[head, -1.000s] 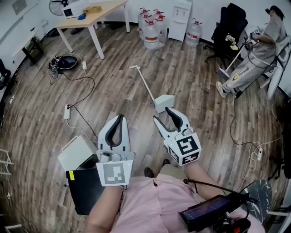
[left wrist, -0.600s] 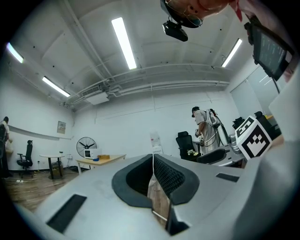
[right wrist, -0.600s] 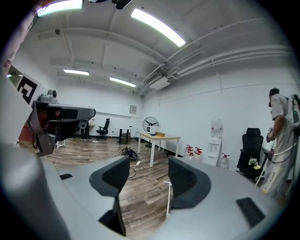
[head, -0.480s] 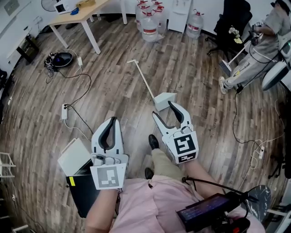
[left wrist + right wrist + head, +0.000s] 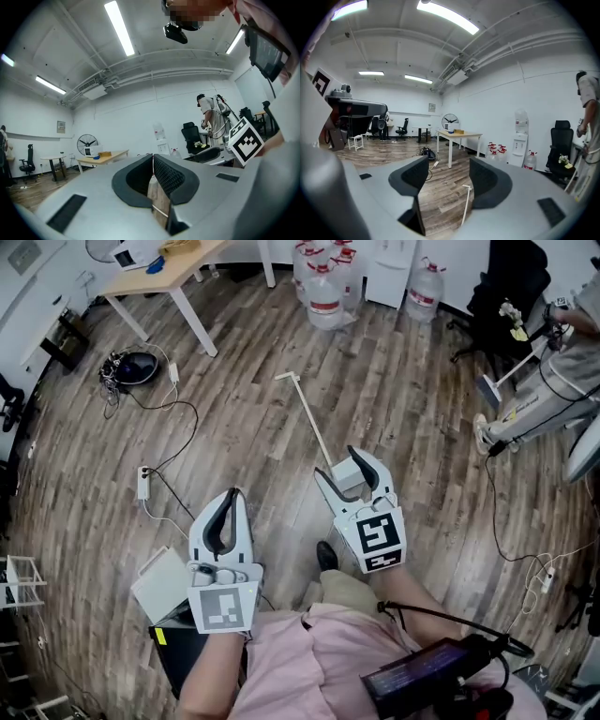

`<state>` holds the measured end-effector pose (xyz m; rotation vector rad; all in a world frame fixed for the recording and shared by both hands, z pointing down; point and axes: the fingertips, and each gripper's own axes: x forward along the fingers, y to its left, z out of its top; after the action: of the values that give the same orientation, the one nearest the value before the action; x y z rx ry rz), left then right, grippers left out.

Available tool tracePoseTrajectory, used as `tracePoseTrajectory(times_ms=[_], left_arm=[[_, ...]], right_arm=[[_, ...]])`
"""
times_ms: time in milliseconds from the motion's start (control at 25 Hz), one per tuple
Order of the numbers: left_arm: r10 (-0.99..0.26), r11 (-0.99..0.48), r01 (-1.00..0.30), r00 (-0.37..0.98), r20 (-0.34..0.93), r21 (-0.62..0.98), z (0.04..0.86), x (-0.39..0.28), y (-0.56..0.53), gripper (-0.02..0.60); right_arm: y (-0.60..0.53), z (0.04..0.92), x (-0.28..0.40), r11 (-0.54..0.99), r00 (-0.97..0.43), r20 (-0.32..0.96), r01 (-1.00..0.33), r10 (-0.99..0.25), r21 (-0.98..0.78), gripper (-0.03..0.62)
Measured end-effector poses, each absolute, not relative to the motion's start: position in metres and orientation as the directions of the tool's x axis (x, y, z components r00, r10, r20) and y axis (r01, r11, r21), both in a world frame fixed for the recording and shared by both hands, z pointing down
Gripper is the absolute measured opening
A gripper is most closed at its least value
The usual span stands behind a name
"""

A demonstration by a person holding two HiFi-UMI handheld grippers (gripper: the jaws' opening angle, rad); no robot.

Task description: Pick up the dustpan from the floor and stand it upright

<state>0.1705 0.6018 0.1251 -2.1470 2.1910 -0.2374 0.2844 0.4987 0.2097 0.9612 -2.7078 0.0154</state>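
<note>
The white dustpan (image 5: 343, 474) lies flat on the wood floor, its long handle (image 5: 307, 418) running up and to the left. My right gripper (image 5: 338, 465) hangs open above the pan, which shows between its two fingers in the head view; I cannot tell whether they touch it. In the right gripper view only the handle (image 5: 465, 206) shows between the open jaws of the right gripper (image 5: 448, 172). My left gripper (image 5: 232, 496) is held lower left, shut and empty. Its jaws meet in the left gripper (image 5: 152, 159) view.
A wooden table (image 5: 167, 263) and water bottles (image 5: 324, 294) stand at the far side. A power strip (image 5: 144, 483) with cables lies to the left. A white box (image 5: 160, 581) and black case (image 5: 181, 655) sit near my left leg. A person (image 5: 553, 390) and office chair (image 5: 511, 282) are at right.
I have stepped forward; the dustpan is nearer. My right gripper has come over the pan. The left gripper stays shut at my side.
</note>
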Motion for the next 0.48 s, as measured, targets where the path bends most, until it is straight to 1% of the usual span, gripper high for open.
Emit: tracePoseTrajectory(times_ms=[240,480], left_arm=[[-0.997,0.062,-0.981,-0.07,0.037,-0.185,0.107,0.146,0.55,0.015],[-0.994,0.095,-0.982,-0.103,0.038,-0.163,0.109,0.113,0.519,0.015]], right_arm=[[0.44,0.198,0.256,0.804,-0.772,0.231,-0.588,-0.591,0.092,0.265],[0.397,0.199,0.228,0.806,-0.772,0.24,-0.583,-0.588,0.098,0.253]])
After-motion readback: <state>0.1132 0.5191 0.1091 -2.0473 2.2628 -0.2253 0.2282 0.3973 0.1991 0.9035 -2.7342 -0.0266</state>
